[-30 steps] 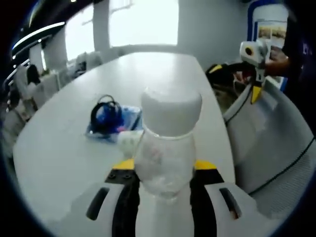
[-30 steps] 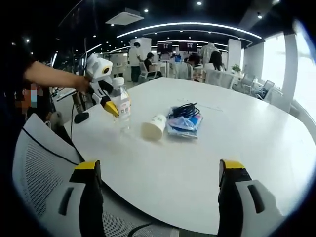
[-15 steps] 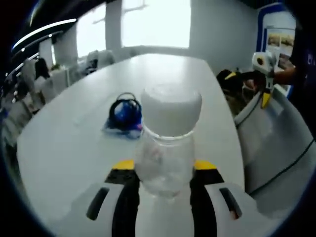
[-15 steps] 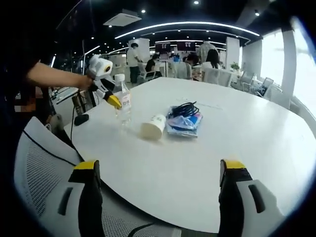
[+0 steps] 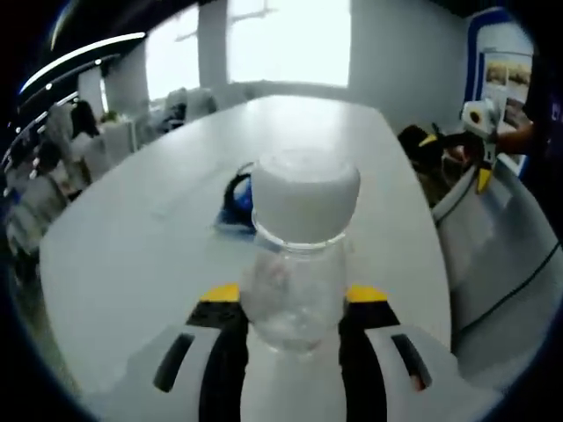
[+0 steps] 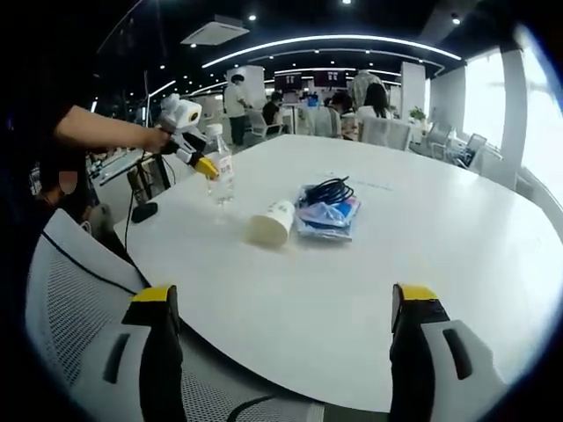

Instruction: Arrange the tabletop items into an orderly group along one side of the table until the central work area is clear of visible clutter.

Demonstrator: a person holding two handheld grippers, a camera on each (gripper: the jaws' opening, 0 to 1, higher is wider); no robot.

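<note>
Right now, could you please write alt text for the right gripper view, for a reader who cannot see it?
The left gripper holds a clear water bottle upright at the white table's far-left edge. Mid-table, a paper cup lies tipped beside a blue packet topped with black cable. The right gripper's jaws stand open, empty.

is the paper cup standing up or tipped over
Tipped over: in the right gripper view the paper cup lies on its side on the table.

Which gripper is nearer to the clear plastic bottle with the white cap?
Left. The left gripper is shut on the clear plastic bottle with the white cap; the right gripper is open, far off at the table's edge.
</note>
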